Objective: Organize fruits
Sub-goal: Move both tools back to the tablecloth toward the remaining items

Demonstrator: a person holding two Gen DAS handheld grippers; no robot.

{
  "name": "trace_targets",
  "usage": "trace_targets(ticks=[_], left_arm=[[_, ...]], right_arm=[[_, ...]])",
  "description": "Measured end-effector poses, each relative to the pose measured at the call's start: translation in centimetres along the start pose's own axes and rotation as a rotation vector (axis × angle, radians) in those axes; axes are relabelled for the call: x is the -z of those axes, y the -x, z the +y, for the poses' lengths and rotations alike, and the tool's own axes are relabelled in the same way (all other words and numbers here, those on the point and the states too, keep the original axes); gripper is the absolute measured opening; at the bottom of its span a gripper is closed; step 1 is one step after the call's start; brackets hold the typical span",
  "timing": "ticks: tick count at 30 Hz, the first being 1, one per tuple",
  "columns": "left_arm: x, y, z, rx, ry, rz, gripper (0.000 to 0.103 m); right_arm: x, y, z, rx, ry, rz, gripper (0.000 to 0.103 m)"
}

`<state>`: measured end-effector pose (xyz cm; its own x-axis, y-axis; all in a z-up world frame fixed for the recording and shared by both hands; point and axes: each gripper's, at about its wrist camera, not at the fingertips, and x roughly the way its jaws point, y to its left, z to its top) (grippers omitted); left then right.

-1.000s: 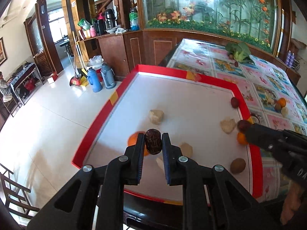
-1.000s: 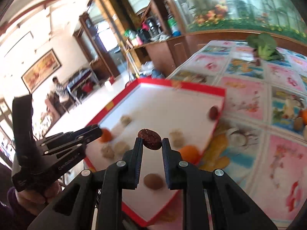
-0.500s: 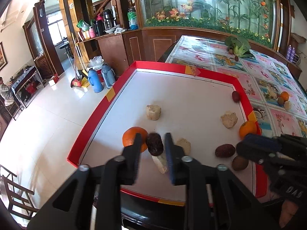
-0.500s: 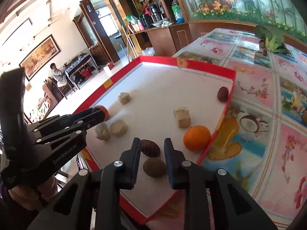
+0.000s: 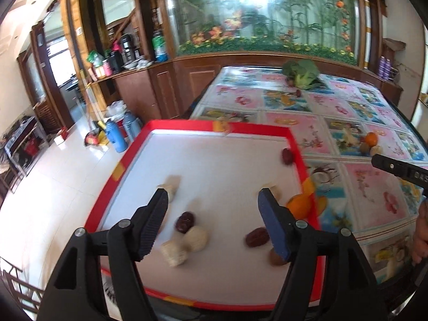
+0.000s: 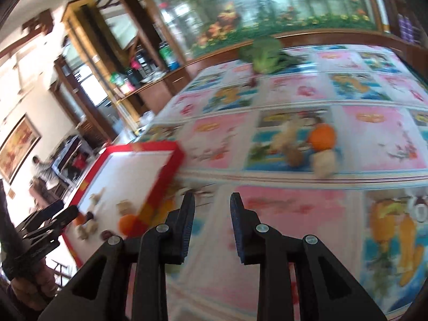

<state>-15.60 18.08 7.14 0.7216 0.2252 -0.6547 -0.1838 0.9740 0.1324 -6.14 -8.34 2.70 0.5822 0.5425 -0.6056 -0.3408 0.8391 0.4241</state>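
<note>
Your left gripper (image 5: 212,204) gapes wide, empty, above the red-rimmed white tray (image 5: 235,128); a wrinkled dark-red date (image 5: 184,222) lies just below it (nearer its left finger). Your right gripper (image 6: 210,202) hangs open over the picture-patterned worktop (image 6: 374,123), right of the tray.

Bright daylight is cast from a glaring patch on the glass-fronted planted display (image 5: 267,13) behind. Strong fisheye bending and dark corners are seen. The right wrist view is heavily motion-blurred, so the floral patterned tablecloth (image 6: 307,139) is perhaps only roughly legible.
</note>
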Motion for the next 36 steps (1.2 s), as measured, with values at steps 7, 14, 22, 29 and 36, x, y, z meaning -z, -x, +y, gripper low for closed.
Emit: trace_targets(ticks=[7,14,22,29,36], left_arm=[[-2.5,-0.4,-5.4,0.136,-0.069,0.017,0.074],[-1.0,-1.2,-8.9,0.218,-0.093,0.07,0.074],[-0.4,-1.0,-10.2,0.245,-0.128,0.085,0.074],[-1.8,-1.4,-11.4,0.231,-0.177,0.07,0.074],[-3.9,-3.9,-13.3,0.258,-0.188,0.111,0.074]], right_arm=[[-1.1,1.2,-4.8,0.133,-0.052,-0.015,0.035],[-1.5,0.9,-6.5,0.174,-0.078,-0.024,0.037],[-1.8,0.4,-6.6,0.197,-0.038,-0.02,0.037],[-2.6,-2.1,-6.1,0.228,0.043,0.042,0.037],[-3.3,-3.0,-6.7,0.225,0.031,0.065,0.035]])
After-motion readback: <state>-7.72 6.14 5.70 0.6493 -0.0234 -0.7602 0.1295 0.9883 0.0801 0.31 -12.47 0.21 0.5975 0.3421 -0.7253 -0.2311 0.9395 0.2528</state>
